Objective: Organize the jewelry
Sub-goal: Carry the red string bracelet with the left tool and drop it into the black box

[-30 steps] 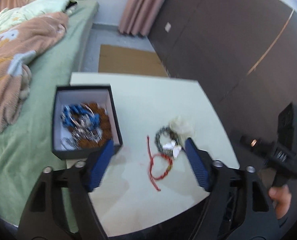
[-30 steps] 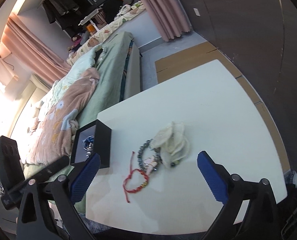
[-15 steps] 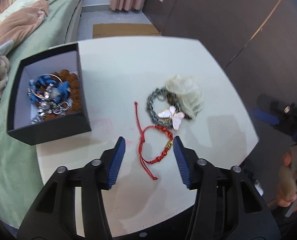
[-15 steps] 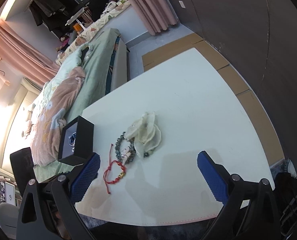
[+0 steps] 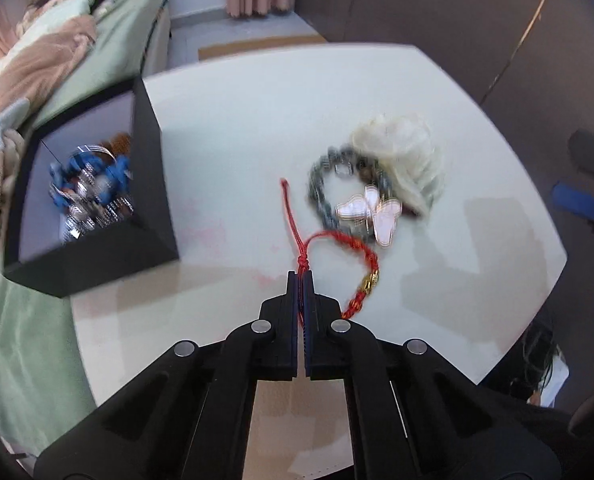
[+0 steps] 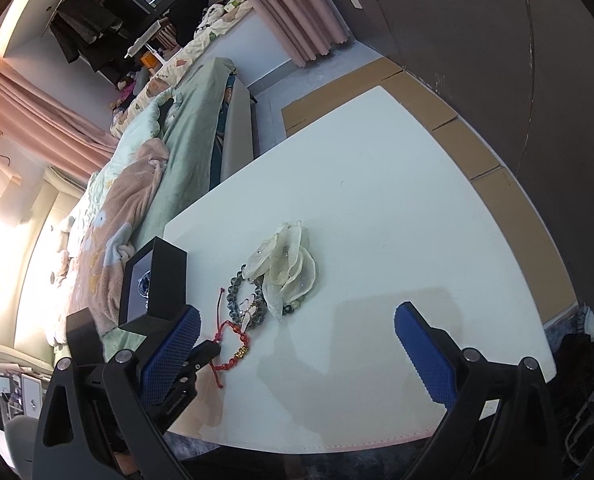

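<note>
Red cord bracelet (image 5: pixel 337 256) is pinched at its knot by the left gripper's (image 5: pixel 301 280) closed jaws; right gripper (image 6: pixel 297 344) gapes wide, empty.

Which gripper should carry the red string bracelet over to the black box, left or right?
Left. The left gripper is already shut on the red string bracelet near its knot, with the black box close beside it. The right gripper is open, holding nothing.
</note>
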The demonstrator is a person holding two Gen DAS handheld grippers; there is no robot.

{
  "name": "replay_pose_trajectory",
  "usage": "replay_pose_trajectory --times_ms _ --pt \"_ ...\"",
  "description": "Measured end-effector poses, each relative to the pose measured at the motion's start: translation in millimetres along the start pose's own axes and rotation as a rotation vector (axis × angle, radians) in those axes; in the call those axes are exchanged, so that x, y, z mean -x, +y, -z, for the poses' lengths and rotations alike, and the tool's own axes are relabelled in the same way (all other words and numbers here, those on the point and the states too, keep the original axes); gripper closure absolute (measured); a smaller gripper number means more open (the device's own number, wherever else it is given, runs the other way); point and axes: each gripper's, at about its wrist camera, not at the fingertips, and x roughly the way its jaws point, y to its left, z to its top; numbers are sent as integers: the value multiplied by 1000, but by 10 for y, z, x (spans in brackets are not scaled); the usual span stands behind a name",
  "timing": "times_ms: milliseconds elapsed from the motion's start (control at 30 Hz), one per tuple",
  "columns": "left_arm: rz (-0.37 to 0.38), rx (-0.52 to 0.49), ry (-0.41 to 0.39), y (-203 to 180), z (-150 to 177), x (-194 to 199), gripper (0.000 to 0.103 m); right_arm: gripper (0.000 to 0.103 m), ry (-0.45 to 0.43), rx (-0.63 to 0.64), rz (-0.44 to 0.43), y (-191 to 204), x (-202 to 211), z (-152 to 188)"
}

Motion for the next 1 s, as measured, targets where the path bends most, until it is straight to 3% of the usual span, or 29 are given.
replay_pose_trajectory --times_ms 233,633,1000 --pt "114 83 -104 156 -213 318 100 14 7 -49 -22 5 -139 -62" --pt "191 130 -173 381 -443 464 100 34 57 -24 33 214 -582 -184" --pt "229 171 -205 608 -543 552 100 34 90 2 104 337 -903 -259"
